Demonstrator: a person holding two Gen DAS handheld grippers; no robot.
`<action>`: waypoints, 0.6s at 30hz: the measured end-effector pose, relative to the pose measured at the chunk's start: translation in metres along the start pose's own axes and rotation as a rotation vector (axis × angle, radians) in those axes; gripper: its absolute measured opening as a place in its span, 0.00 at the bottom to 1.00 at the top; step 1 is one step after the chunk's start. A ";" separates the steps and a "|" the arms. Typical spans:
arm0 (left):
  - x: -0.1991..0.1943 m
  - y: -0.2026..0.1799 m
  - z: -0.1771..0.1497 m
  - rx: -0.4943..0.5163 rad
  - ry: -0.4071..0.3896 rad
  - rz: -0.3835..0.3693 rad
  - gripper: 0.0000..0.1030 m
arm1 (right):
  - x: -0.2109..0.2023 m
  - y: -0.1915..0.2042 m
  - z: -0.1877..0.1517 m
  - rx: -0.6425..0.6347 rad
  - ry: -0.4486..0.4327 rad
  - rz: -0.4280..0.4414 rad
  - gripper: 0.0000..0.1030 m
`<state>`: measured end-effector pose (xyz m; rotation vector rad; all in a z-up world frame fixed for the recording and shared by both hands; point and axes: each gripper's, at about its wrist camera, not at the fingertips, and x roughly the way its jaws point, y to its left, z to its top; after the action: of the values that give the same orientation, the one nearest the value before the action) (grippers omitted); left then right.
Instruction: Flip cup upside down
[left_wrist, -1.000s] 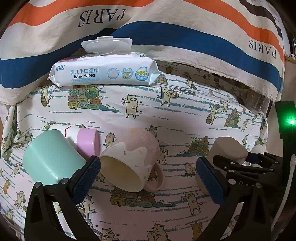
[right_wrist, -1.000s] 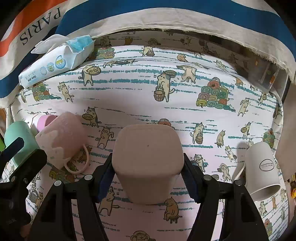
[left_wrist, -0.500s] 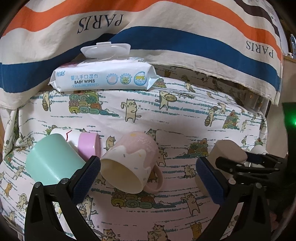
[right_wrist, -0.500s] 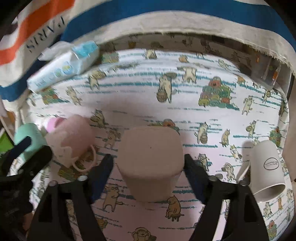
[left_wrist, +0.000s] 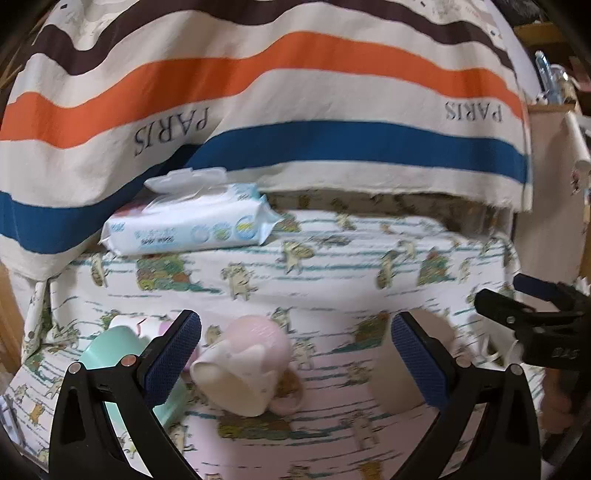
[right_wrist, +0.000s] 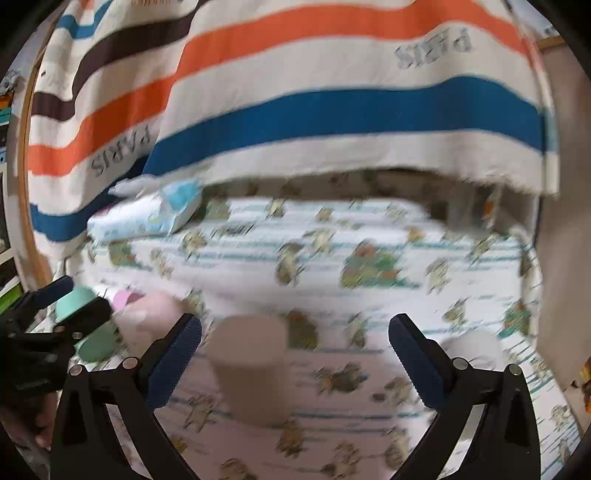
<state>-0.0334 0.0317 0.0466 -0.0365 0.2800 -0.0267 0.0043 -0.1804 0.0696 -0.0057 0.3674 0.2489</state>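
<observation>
A beige cup (right_wrist: 255, 369) stands on the cat-print cloth (right_wrist: 369, 240), flat end up, between and a little beyond my right gripper's fingers. My right gripper (right_wrist: 294, 354) is open and holds nothing. The beige cup shows partly behind the right finger in the left wrist view (left_wrist: 395, 373). My left gripper (left_wrist: 295, 354) is open and empty, just short of a pink and cream mug (left_wrist: 247, 365) that lies on its side with its mouth toward me. Both views are blurred.
A mint cup (left_wrist: 110, 350) and a small pink cup (right_wrist: 123, 299) lie left of the mug. A white mug (right_wrist: 472, 347) lies at the right. A baby wipes pack (left_wrist: 192, 229) sits at the back, under a striped PARIS cloth (left_wrist: 295, 110).
My right gripper has opened, let go of the beige cup and drawn back and up; the cup stays on the cloth. My left gripper has also pulled back and tilted up.
</observation>
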 end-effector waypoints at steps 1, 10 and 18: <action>-0.002 -0.002 0.003 -0.001 -0.004 -0.007 0.99 | -0.002 -0.003 0.000 0.004 -0.018 -0.004 0.99; -0.004 -0.022 -0.002 0.001 -0.080 0.009 0.99 | 0.005 -0.028 -0.026 0.054 -0.019 -0.031 0.99; 0.015 -0.021 -0.027 0.003 -0.026 0.028 0.99 | 0.013 -0.028 -0.041 0.049 0.001 -0.064 0.99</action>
<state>-0.0268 0.0094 0.0168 -0.0299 0.2545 0.0014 0.0087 -0.2060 0.0256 0.0306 0.3734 0.1766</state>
